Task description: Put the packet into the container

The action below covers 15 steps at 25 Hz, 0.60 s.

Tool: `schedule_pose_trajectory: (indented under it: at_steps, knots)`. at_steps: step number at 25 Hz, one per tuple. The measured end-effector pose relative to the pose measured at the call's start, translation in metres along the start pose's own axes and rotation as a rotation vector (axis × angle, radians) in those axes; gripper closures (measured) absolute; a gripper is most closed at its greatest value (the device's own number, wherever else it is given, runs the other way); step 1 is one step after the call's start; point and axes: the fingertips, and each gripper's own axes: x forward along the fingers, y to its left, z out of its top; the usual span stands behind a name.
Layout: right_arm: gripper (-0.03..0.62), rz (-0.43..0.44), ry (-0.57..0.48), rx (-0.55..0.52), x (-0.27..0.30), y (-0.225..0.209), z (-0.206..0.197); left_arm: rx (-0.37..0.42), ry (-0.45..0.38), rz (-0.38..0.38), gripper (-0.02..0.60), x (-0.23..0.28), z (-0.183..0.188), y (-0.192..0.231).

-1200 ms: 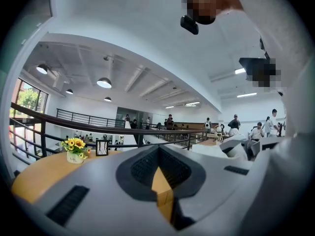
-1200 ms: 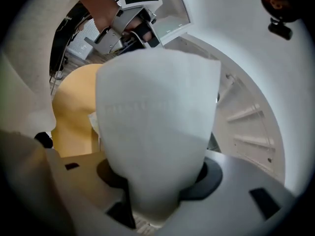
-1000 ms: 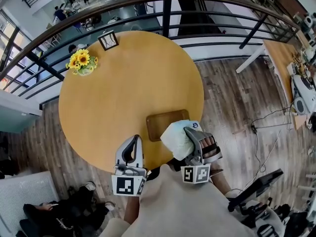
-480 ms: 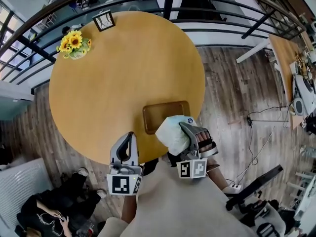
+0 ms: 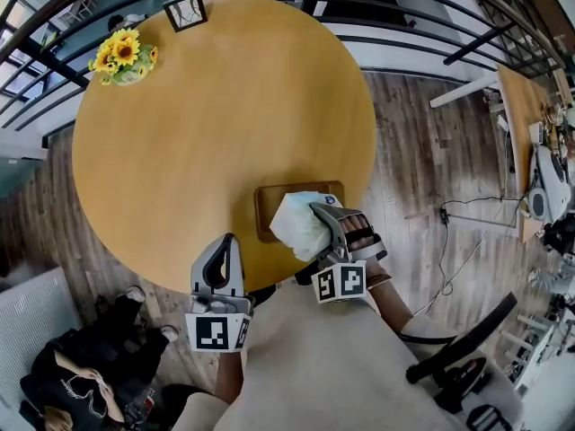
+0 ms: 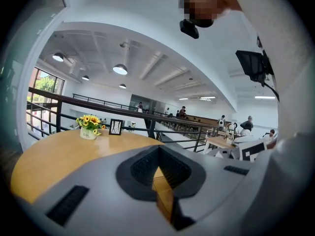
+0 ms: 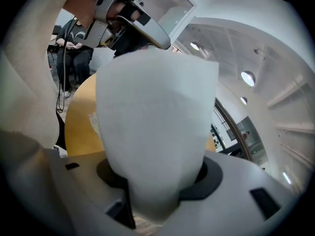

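A white, puffy packet (image 5: 292, 223) is clamped in my right gripper (image 5: 312, 219), whose jaws are shut on its near end. It hangs just above the near right part of the brown rectangular tray (image 5: 269, 203), hiding that corner. In the right gripper view the packet (image 7: 152, 117) fills the middle between the jaws and blocks most of the table. My left gripper (image 5: 225, 244) hovers over the table's near edge, left of the tray, with its jaws together and nothing in them. In the left gripper view its tips (image 6: 158, 150) point across the tabletop.
The round wooden table (image 5: 216, 106) carries a small vase of sunflowers (image 5: 119, 57) and a little picture frame (image 5: 184, 9) at its far edge. A dark railing (image 6: 98, 102) runs behind it. Wood floor and another table lie to the right; a person sits at lower left.
Both grippers have come down toward the table. The packet has moved from beside the tray's near right corner to over it. The left gripper stays shut and empty.
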Motion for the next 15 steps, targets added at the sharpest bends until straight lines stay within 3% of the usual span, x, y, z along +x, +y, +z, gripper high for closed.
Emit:
schedule_pose_trajectory:
  at_steps: [6,15]
  knots:
    - [0.352,0.109,0.018,-0.078,0.021,0.011,-0.009,-0.029,0.0,0.017,0.577,0.005,-0.004,0.003]
    - [0.352,0.264,0.078,-0.111,0.051,0.034,-0.02,-0.04,0.001,0.073,0.577,0.001,-0.006,0.025]
